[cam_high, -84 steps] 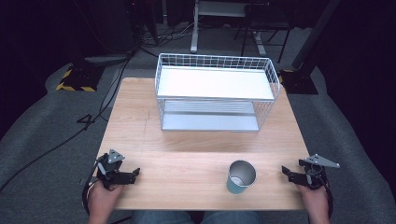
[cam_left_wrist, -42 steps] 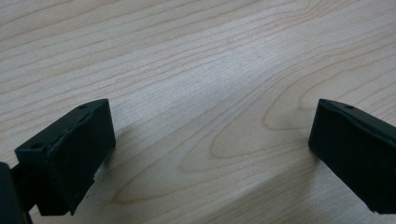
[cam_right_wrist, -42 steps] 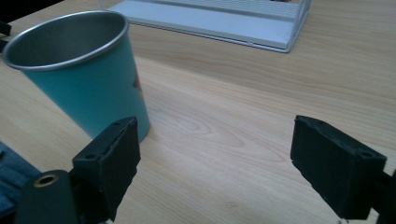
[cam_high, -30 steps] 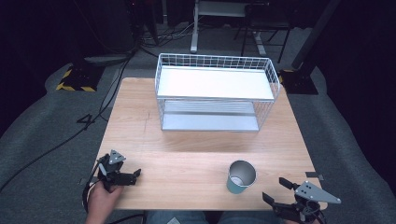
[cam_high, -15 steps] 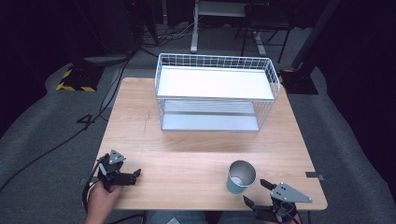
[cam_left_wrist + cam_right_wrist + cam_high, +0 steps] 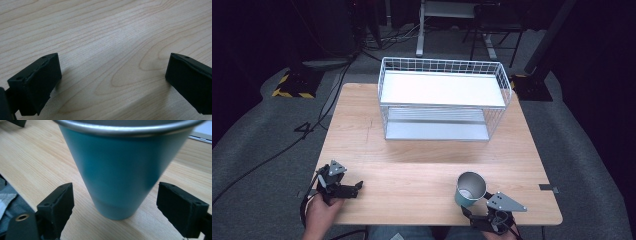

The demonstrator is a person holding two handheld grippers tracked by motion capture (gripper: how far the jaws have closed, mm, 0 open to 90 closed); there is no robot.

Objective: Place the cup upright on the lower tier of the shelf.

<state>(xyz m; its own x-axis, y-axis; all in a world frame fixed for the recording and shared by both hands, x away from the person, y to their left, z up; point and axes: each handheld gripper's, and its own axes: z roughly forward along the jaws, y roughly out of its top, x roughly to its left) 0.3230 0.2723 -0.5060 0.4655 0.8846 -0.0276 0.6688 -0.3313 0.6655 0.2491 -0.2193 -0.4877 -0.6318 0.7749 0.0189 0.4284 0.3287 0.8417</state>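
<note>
A teal cup (image 6: 470,190) with a metal rim stands upright near the table's front right edge. My right gripper (image 6: 473,213) sits just in front of it at the edge. In the right gripper view the cup (image 6: 120,167) rises between the two black jaws of that gripper (image 6: 115,202). A gap shows on each side, so the pads do not touch it. These jaws have just been closing a little. My left gripper (image 6: 353,188) rests open at the front left, its jaws (image 6: 113,75) wide over bare wood.
A white wire rack (image 6: 442,90) with two shelves stands at the back middle of the wooden table (image 6: 412,165). The table's front edge runs right under both hands. Dark floor, cables and stands surround the table.
My right gripper has moved left and down along the front edge, from the table's right corner to just in front of the cup. The left gripper has stayed put.
</note>
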